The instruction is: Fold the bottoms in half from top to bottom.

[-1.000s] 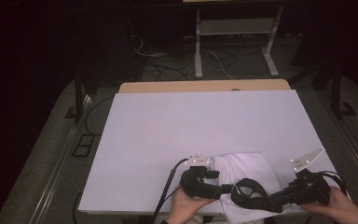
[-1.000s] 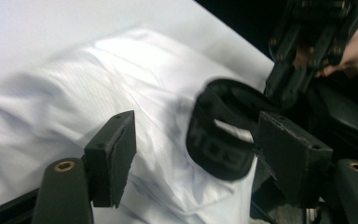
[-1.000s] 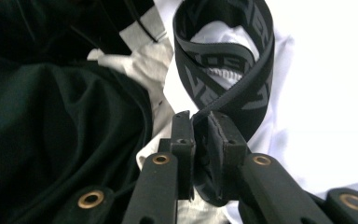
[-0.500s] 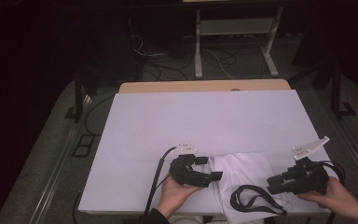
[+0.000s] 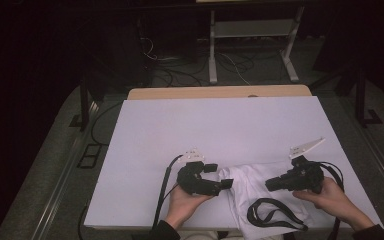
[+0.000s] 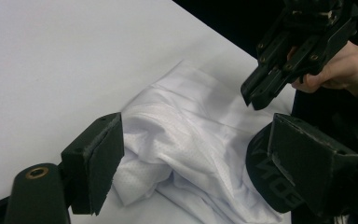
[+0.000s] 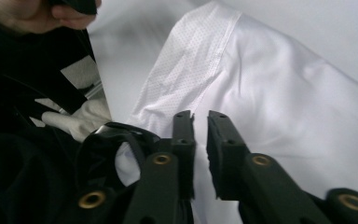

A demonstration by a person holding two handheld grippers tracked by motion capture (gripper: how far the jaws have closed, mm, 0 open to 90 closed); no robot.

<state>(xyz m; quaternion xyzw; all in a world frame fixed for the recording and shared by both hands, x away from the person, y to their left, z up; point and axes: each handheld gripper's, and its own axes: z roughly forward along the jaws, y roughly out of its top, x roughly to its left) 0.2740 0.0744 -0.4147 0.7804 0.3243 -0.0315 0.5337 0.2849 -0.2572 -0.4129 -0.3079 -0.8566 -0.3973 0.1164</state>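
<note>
Best to ease the wide-open left gripper (image 6: 191, 163) onto the raised fold of the white shirt (image 5: 260, 192) at the table's (image 5: 220, 130) near edge, with the right gripper (image 7: 200, 135), nearly shut and seemingly empty, pinning the far side.

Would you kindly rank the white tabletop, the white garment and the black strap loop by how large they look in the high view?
1. White tabletop, by far the largest.
2. White garment, bunched at the near edge.
3. Black strap loop, lying on the garment, covers the least area.
</note>
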